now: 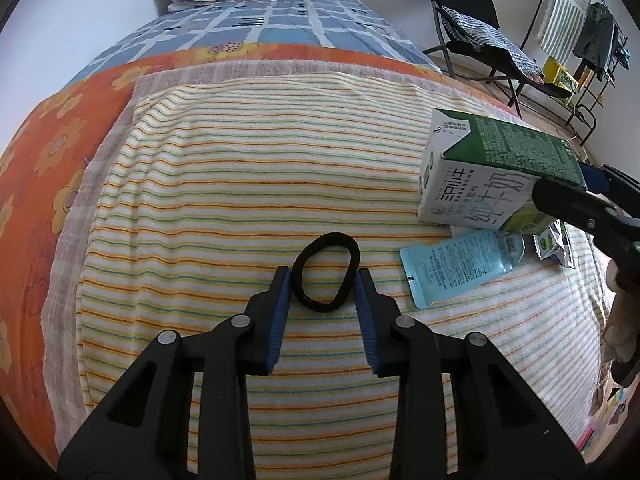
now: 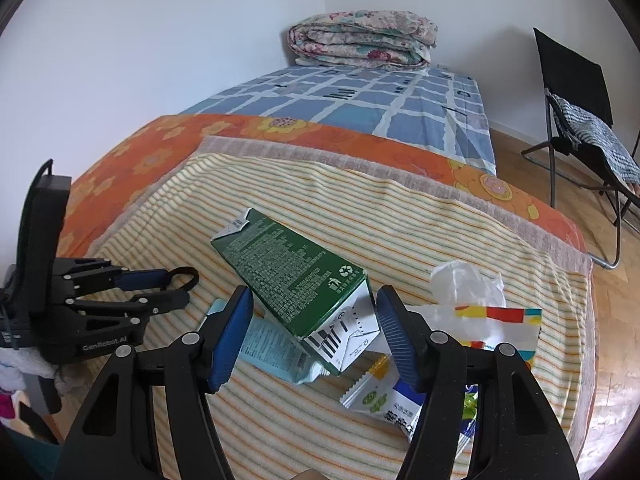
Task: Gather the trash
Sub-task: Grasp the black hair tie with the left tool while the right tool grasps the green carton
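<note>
A black hair tie (image 1: pixel 325 272) lies on the striped towel (image 1: pixel 240 180), pinched into an oval between the blue pads of my left gripper (image 1: pixel 322 278), which is shut on it. In the right wrist view the left gripper (image 2: pixel 180 284) shows at the left with the loop (image 2: pixel 191 276) at its tips. My right gripper (image 2: pixel 312 304) is shut on the base end of a green and white milk carton (image 2: pixel 288 268). The carton (image 1: pixel 480 184) hangs tilted above a light blue pouch (image 1: pixel 460 268), with the right gripper (image 1: pixel 580 190) at its right end.
Small wrappers (image 2: pixel 372 396), a crumpled white plastic bag (image 2: pixel 468 280) and a colourful packet (image 2: pixel 500 320) lie on the towel's right part. A folded quilt (image 2: pixel 360 40) sits at the bed's far end. A black folding chair (image 2: pixel 580 120) stands on the wooden floor to the right.
</note>
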The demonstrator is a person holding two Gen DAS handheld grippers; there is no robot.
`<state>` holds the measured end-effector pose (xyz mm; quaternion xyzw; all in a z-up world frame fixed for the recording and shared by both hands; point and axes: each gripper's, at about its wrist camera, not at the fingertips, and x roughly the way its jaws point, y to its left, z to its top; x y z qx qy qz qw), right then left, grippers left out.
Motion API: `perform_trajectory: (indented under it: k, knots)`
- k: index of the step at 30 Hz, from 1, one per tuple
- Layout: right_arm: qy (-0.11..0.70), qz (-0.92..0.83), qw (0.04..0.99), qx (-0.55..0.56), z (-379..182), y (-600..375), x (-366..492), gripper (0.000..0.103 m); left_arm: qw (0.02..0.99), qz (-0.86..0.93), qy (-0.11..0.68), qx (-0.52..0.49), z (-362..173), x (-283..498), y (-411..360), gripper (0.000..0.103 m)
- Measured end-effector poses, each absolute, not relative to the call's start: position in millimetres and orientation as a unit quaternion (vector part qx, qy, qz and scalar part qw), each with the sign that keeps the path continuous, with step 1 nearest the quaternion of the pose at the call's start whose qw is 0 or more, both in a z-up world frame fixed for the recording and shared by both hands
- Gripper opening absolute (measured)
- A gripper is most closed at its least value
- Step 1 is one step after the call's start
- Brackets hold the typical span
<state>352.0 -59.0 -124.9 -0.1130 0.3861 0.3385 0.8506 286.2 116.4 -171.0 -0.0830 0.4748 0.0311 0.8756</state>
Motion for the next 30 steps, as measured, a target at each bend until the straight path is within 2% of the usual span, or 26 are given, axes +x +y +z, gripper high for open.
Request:
perform_trajectory:
  k: [3, 11, 13, 15, 30]
  knots:
    - [0.382, 0.340, 0.851, -0.114, -125.5, -56.5, 351.5, 0.063, 0.876, 0.033, 0.474, -0.084, -171.0, 286.2, 118.3, 0.024]
    - [0.379, 0.366, 0.843, -0.112, -122.8, -53.6, 344.5, 0.062, 0.876, 0.032, 0.473, -0.086, -171.2, 285.2, 121.1, 0.016]
    - [0.377, 0.370, 0.841, -0.113, -122.2, -51.6, 341.2, 0.052, 0.876, 0.031, 0.474, -0.085, -170.8, 284.9, 121.5, 0.014]
    - [0.376, 0.371, 0.841, -0.114, -122.0, -49.9, 339.1, 0.049, 0.876, 0.031, 0.474, -0.086, -170.6, 284.3, 121.8, 0.013]
    - [0.357, 0.380, 0.847, -0.103, -108.3, -52.3, 323.4, 0.045, 0.880, 0.042, 0.465, -0.087, -158.2, 268.9, 128.5, 0.009]
